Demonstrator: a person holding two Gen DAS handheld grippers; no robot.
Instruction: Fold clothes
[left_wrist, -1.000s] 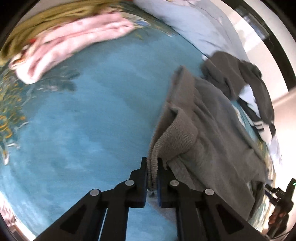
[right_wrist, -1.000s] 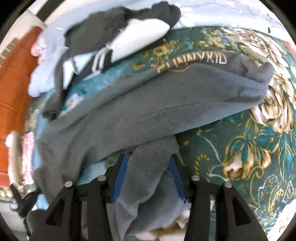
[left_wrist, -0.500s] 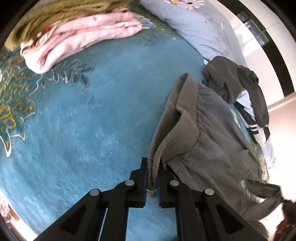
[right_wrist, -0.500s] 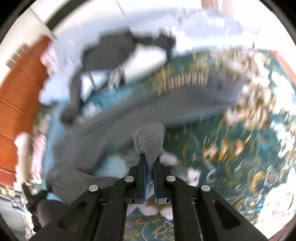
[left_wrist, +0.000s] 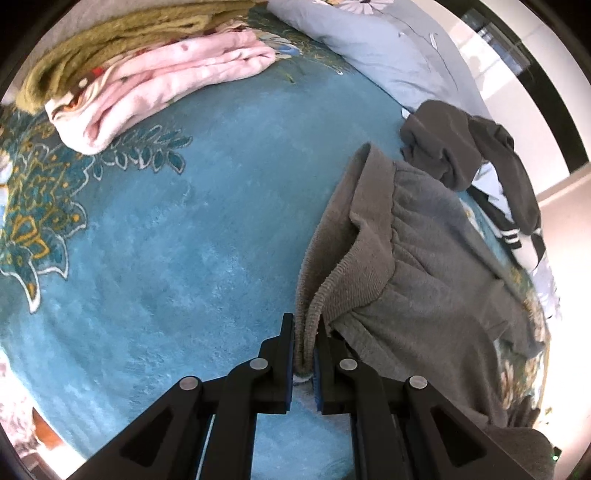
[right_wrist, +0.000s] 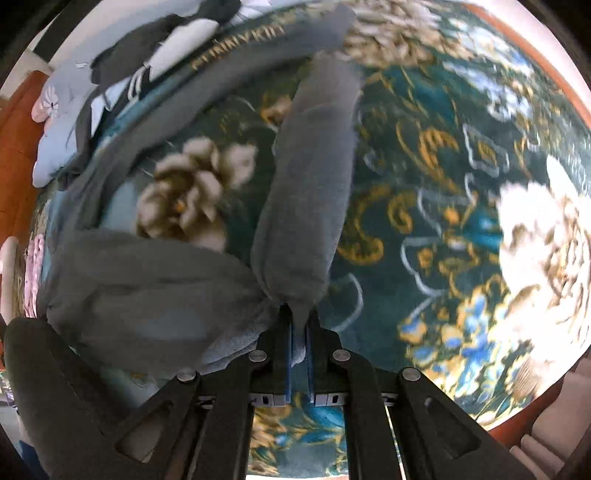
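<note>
Grey sweatpants (left_wrist: 417, 266) lie on a teal patterned blanket (left_wrist: 192, 236). My left gripper (left_wrist: 305, 332) is shut on their ribbed waistband, which stands pinched between the blue pads. In the right wrist view my right gripper (right_wrist: 298, 325) is shut on the grey sweatpants (right_wrist: 306, 177) at a leg end, and that leg stretches away up the frame. The other leg carries gold lettering (right_wrist: 240, 44) near the top left. More grey cloth bunches to the left of the right gripper.
A folded pink garment (left_wrist: 162, 85) and an olive one (left_wrist: 122, 40) lie at the far left of the blanket. A dark grey and white garment (left_wrist: 491, 170) lies beyond the sweatpants, by a pale blue pillow (left_wrist: 384, 48). Orange-brown wood (right_wrist: 14, 147) borders the left.
My right gripper, open around the grey leg a second ago, has shut on it and pulled it back, so the leg now hangs stretched. The left gripper keeps its hold.
</note>
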